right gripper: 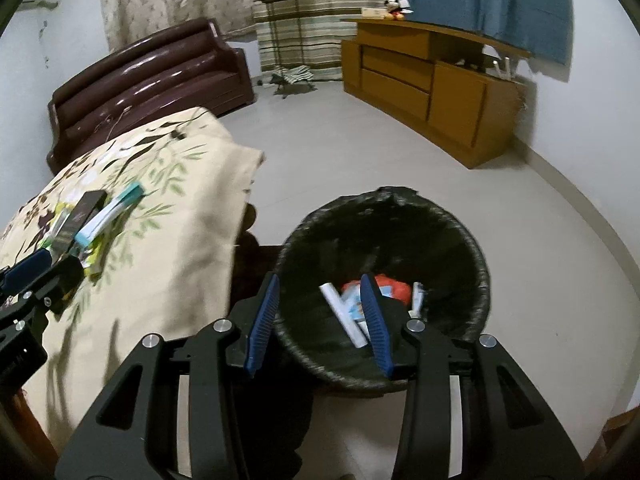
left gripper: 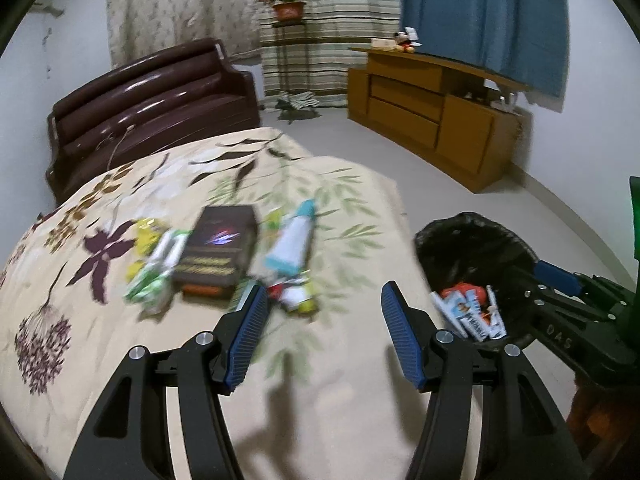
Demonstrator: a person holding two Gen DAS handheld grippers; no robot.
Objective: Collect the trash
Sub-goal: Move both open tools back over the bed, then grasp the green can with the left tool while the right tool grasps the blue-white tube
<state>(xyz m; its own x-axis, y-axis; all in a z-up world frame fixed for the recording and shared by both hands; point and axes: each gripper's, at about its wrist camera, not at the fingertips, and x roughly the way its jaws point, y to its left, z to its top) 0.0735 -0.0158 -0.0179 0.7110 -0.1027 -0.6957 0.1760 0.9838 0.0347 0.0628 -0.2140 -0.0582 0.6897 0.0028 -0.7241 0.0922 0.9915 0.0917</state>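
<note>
Both tools spread, empty: left tool point(left gripper: 324, 304) over the bedspread point(left gripper: 120, 340) edge, right tool point(right gripper: 320, 300) above the bin point(right gripper: 476, 280).

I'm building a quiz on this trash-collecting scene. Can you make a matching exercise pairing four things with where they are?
Things:
1. dark rectangular box
2. white and red wrappers
3. red flower pot
4. cartoon mouse plush toy

Places:
A. on the wooden cabinet
B. on the floral bedspread
C. inside the black-lined trash bin
D. on a metal stand by the striped curtain

Pairs: 1-B, 2-C, 3-D, 4-A
</note>
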